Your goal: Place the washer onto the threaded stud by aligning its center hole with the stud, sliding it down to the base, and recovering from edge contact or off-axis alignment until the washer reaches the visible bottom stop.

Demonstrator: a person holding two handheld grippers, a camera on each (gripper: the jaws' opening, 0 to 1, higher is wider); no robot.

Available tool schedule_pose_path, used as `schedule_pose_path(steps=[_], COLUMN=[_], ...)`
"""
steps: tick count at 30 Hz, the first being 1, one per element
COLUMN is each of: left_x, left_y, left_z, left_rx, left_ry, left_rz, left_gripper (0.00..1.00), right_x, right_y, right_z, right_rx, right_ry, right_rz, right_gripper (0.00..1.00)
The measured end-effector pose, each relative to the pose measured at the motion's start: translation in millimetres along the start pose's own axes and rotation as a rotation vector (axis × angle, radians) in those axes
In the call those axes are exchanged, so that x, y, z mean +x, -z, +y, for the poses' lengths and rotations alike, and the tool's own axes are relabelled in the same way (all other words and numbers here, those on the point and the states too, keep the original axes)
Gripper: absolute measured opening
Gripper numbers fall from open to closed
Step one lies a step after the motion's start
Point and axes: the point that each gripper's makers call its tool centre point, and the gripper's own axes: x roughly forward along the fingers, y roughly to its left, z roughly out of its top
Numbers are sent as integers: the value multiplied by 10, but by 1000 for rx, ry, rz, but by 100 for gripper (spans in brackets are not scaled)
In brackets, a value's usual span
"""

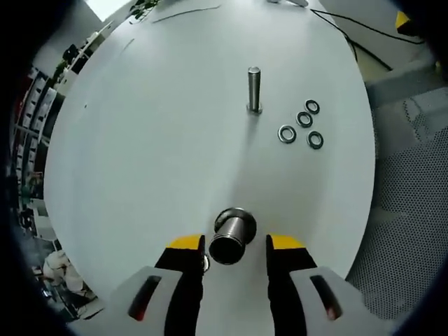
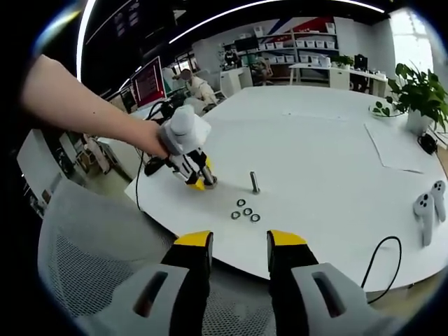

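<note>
Nearest in the left gripper view, the left tongs (image 1: 235, 246) were spread open around a metal cylinder (image 1: 230, 236) on the bench (image 1: 154, 154), gripping nothing. Farther off, the stud (image 1: 254, 89) stood bare, and four washers (image 1: 301, 124) lay untouched just to its right. The right tongs (image 2: 238, 241) were held open and empty, short of the bench edge.

Washers (image 1: 302, 123) beside stud (image 1: 253, 89) (both on table (image 1: 140, 154)).

Lighting bright, even, from overhead; ceiling light strips (image 2: 210, 24) glare white. White table (image 1: 154, 161) near washed out, w/ soft short shadow at base of stud (image 1: 253, 89). Focus sharp around stud; heavy fisheye bending and slight blur toward table edge.
</note>
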Motion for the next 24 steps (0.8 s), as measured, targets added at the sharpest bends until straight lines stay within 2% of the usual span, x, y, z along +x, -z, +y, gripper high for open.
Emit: schedule_pose_path(steps=[6,7,9,14,17,21,23,24], left_x=[-22,-15,-6,20,20,18,35,61], left_y=[170,229,305,455,467,407,375,383], left_z=[70,90,144,272,319,423,420,404], left_rx=[-46,-104,-155,-216,-260,-299,-299,-283], left_ry=[-6,-4,-10,-19,-20,-20,-4,7], left_rz=[15,23,36,46,36,-7,-24,-12], left_gripper=[35,35,35,35,35,35,35,35], right_x=[-2,-2,-1,-1,0,1,-2,-2], right_y=[-4,-2,1,8,13,21,13,11], right_z=[-9,-9,-11,-20,-21,-23,-26,-25], right_rx=[2,2,2,5,5,7,4,5], right_ry=[3,3,4,7,9,11,12,12], right_rz=[-2,-1,0,3,5,10,6,5], right_gripper=[34,34,34,34,34,34,34,34])
